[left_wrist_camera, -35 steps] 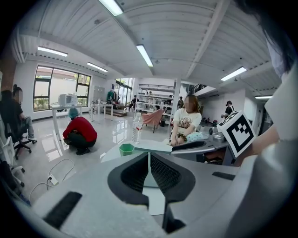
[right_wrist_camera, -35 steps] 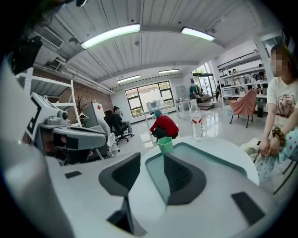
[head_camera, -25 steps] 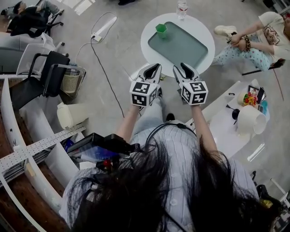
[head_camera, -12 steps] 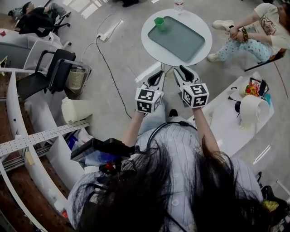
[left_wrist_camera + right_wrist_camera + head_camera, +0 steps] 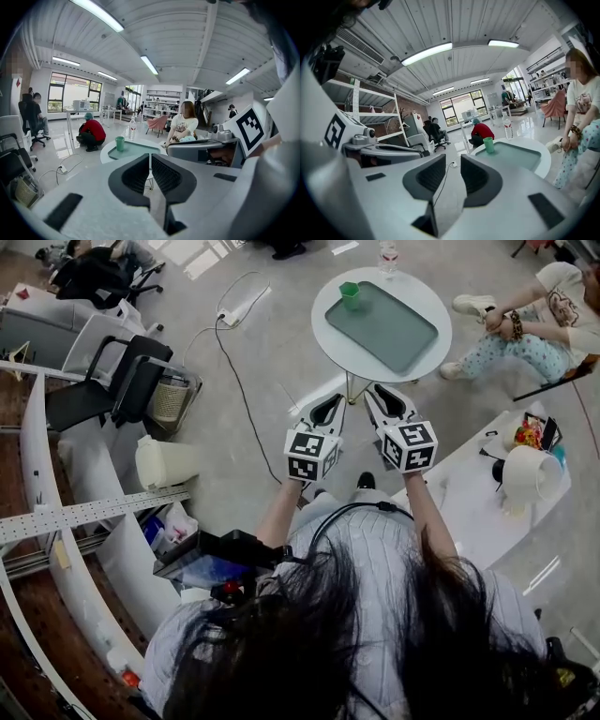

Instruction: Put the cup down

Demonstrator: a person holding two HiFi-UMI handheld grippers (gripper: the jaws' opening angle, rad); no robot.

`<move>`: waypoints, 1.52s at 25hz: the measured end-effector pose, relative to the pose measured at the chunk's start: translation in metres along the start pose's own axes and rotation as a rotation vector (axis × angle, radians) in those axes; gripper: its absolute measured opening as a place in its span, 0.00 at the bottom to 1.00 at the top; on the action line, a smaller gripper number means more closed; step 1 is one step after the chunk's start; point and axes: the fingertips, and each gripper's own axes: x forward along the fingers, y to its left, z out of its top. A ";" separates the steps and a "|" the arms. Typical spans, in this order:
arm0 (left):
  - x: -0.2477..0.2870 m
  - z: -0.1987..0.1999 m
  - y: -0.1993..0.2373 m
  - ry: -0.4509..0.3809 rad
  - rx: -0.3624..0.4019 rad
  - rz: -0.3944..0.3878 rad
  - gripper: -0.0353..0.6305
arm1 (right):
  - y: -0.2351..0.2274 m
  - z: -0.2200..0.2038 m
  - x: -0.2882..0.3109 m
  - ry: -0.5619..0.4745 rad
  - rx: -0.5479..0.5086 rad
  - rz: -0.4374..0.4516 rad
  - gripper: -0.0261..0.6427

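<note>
A green cup (image 5: 350,294) stands upright on the far left corner of a green tray (image 5: 389,329) on a round white table (image 5: 325,329). It also shows in the left gripper view as the cup (image 5: 120,143) and in the right gripper view as the cup (image 5: 488,145), well beyond the jaws. Both grippers hang in the air short of the table, side by side. My left gripper (image 5: 330,404) has its jaws nearly together, with nothing between them. My right gripper (image 5: 380,395) still shows a gap, its jaws are closing, and nothing is between them either.
A water bottle (image 5: 389,256) stands at the table's far edge. A person (image 5: 511,324) sits to the right of it. Black chairs (image 5: 122,381), a wire basket (image 5: 172,401) and a floor cable (image 5: 234,362) lie left. A low white table (image 5: 483,488) with clutter stands right.
The table with the cup has drawn farther from both grippers and sits higher in the head view. Both grippers have pulled back together, still empty.
</note>
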 end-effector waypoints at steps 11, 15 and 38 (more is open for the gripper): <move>-0.063 -0.011 0.013 -0.020 0.036 -0.051 0.08 | 0.067 -0.007 -0.009 -0.017 -0.021 -0.033 0.17; -0.094 -0.028 0.022 -0.007 0.036 -0.067 0.08 | 0.102 -0.018 -0.012 -0.017 -0.025 -0.043 0.16; -0.220 -0.088 0.025 -0.011 0.053 -0.153 0.08 | 0.237 -0.065 -0.061 -0.063 -0.013 -0.090 0.11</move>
